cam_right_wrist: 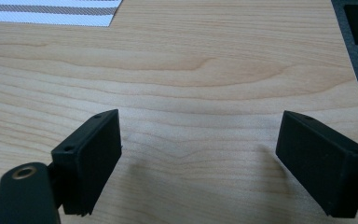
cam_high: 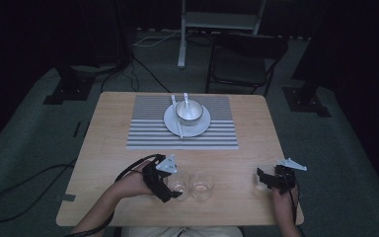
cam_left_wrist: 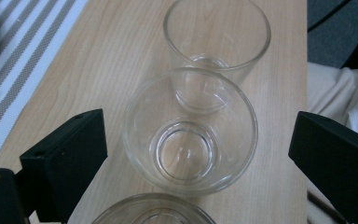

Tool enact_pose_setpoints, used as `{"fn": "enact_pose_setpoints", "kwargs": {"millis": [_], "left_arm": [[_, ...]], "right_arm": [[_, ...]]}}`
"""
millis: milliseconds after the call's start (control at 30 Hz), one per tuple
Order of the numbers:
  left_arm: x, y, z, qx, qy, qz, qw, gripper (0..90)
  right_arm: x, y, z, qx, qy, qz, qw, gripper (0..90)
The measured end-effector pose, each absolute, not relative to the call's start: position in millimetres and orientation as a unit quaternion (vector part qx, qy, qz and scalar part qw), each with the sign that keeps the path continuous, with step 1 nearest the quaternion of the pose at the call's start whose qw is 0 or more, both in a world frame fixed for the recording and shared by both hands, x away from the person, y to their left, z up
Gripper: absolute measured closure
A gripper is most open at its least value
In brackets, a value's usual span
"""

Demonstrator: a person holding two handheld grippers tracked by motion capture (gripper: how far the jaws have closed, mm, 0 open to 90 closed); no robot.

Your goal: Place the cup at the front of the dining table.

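The high view takes in the whole wooden bench [cam_high: 128,148]: a grey striped placemat [cam_high: 148,133] lies at its far half, carrying a white plate [cam_high: 170,123] with a metal bowl [cam_high: 189,112] on it; a chopstick-like utensil [cam_high: 177,118] lies across the plate's left part, and a spoon handle [cam_high: 185,98] rises from the bowl; a dark chair [cam_high: 244,59] stands on the floor beyond the bench. Two clear glasses stand side by side near the front edge, the left glass [cam_high: 180,187] just beside the right glass [cam_high: 203,186].

The left gripper view shows what the high view does not: a third glass rim [cam_left_wrist: 154,212] at the bottom edge, in line with a middle glass [cam_left_wrist: 190,133] and a farther glass [cam_left_wrist: 216,42]; all three upright and empty; the middle glass sits between the jaws without either jaw touching it. The left claw [cam_high: 170,190] is spread wide around it; the left hand [cam_high: 131,183] grips the tool from the left, forearm entering from the bottom edge.

The right gripper view shows bare wood between its jaws and a corner of the placemat at top left. The right claw [cam_high: 262,178] stands apart, holding nothing, low over the bench near its right front corner, well apart from the glasses; the right hand [cam_high: 281,197] holds it from behind, pointing left.
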State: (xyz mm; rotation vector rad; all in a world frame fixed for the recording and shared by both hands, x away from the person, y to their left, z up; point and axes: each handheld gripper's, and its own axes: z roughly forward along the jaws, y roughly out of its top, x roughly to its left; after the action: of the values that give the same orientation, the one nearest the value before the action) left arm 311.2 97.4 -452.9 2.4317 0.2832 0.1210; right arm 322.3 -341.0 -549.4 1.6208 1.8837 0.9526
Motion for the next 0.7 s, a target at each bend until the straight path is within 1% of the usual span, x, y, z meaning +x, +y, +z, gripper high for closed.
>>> {"fn": "enact_pose_setpoints", "kwargs": {"millis": [67,100,200,233,300,400,533,567,700], "left_arm": [[310.8,96.4,-453.9,0.936,0.101,0.042,0.334,6.2],[310.0,95.2,-454.7,0.937,0.102,0.052,0.33,6.2],[311.6,92.7,-458.4,0.94,0.106,0.045,0.32,6.3],[312.7,92.6,-459.8,0.941,0.106,0.032,0.32,6.3],[313.8,92.1,-462.1,0.942,0.112,0.041,0.314,6.8],[314.5,91.6,-464.5,0.942,0.112,0.04,0.314,12.7],[314.6,89.0,-467.7,0.943,0.112,0.043,0.311,13.0],[315.3,88.4,-468.6,0.944,0.111,0.044,0.308,14.6],[314.4,86.5,-470.6,0.946,0.109,0.053,0.302,16.6]], "right_arm": [[322.3,-341.0,-549.4,0.591,0.688,0.348,0.238,13.6],[322.3,-341.0,-549.4,0.592,0.688,0.348,0.238,13.6],[322.3,-341.2,-549.4,0.592,0.687,0.348,0.238,13.6],[322.3,-341.2,-549.4,0.592,0.687,0.348,0.238,13.6],[322.3,-341.1,-549.4,0.591,0.687,0.348,0.237,13.6],[322.2,-341.6,-549.3,0.591,0.687,0.35,0.237,13.6],[322.3,-341.5,-549.3,0.591,0.687,0.35,0.237,13.6],[322.2,-341.6,-549.3,0.591,0.687,0.35,0.237,13.6],[322.1,-341.8,-549.2,0.592,0.686,0.351,0.236,13.6]]}}
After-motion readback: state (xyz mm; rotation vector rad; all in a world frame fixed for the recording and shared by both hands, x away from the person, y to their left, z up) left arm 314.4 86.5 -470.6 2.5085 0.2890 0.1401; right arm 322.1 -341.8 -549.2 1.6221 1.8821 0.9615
